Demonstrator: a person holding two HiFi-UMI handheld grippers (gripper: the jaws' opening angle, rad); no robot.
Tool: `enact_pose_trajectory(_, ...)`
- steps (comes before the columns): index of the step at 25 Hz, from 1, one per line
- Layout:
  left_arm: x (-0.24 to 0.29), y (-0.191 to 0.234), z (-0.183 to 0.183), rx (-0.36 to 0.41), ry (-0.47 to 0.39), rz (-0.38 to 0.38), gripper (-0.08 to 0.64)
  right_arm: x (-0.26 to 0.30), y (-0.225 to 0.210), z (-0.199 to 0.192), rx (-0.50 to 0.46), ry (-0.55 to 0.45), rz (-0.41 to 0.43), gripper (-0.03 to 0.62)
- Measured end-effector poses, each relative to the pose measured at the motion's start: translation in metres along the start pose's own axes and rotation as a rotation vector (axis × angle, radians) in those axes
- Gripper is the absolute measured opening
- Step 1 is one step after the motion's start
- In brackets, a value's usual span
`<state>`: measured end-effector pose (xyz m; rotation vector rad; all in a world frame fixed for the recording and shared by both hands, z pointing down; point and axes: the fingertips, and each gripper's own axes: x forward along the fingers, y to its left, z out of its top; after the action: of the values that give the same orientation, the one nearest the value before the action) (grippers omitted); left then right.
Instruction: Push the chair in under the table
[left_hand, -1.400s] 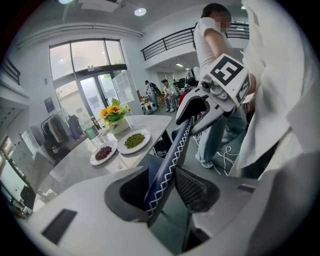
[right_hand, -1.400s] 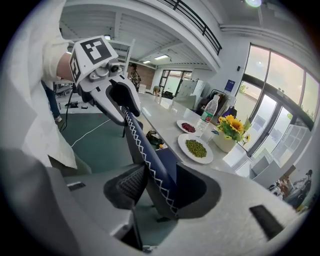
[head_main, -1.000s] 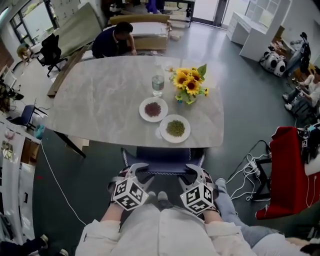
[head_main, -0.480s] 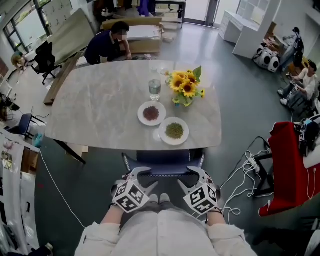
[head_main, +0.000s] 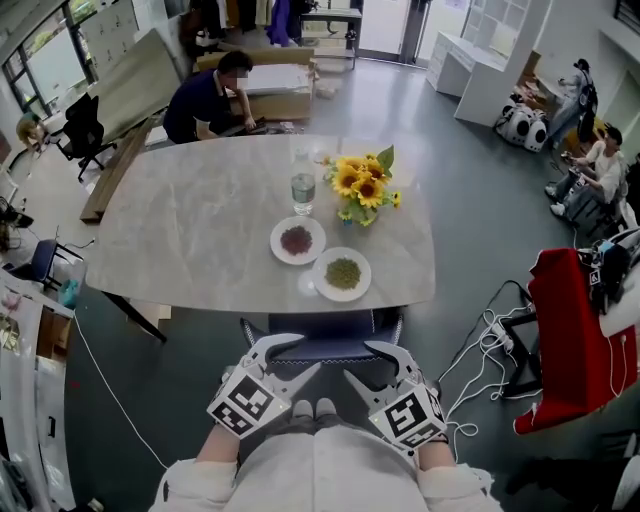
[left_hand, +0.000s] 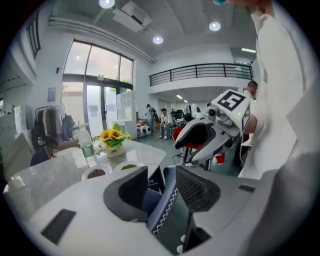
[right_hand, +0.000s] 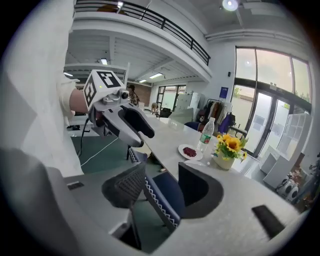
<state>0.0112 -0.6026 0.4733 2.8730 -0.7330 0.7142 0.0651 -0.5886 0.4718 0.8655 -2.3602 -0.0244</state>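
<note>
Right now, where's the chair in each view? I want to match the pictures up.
Head view: the chair sits at lower centre, at the near edge of the table.
Left gripper view: lower centre, its blue back with white zigzag trim.
Right gripper view: lower centre, the same trimmed back.
Shared landmark: the sunflowers on the table.

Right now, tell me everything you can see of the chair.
The chair is dark blue, apparently upholstered, with white zigzag stitching along its backrest's edge. It stands upright, tucked in at the near edge of the table, its seat hidden beneath the top. The left gripper and right gripper hang over its backrest. Their jaws have just been opening, with the backrest's edge in line between them and no pad pressing it.
</note>
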Motion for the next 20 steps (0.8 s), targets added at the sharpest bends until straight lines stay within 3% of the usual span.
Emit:
enact_pose_trajectory(5, -0.022, 0.015, 0.057, -0.058, -0.185, 0.038, 0.157, -0.024, -0.012, 0.057, 0.038, -0.178, 0.014, 0.168)
enact_pose_trajectory(10, -0.05, 0.029, 0.108, -0.113, -0.284, 0.081, 0.119, -0.053, -0.028, 0.118, 0.09, -0.386, -0.014, 0.109)
enact_pose_trajectory(16, -0.066, 0.034, 0.145, -0.073, -0.374, 0.117, 0.071, -0.08, -0.048, 0.16, 0.136, -0.549, -0.062, 0.037)
enact_pose_trajectory(20, -0.07, 0.03, 0.157, -0.069, -0.42, 0.114, 0.055, -0.094, -0.063, 0.17, 0.152, -0.634, -0.161, 0.013)
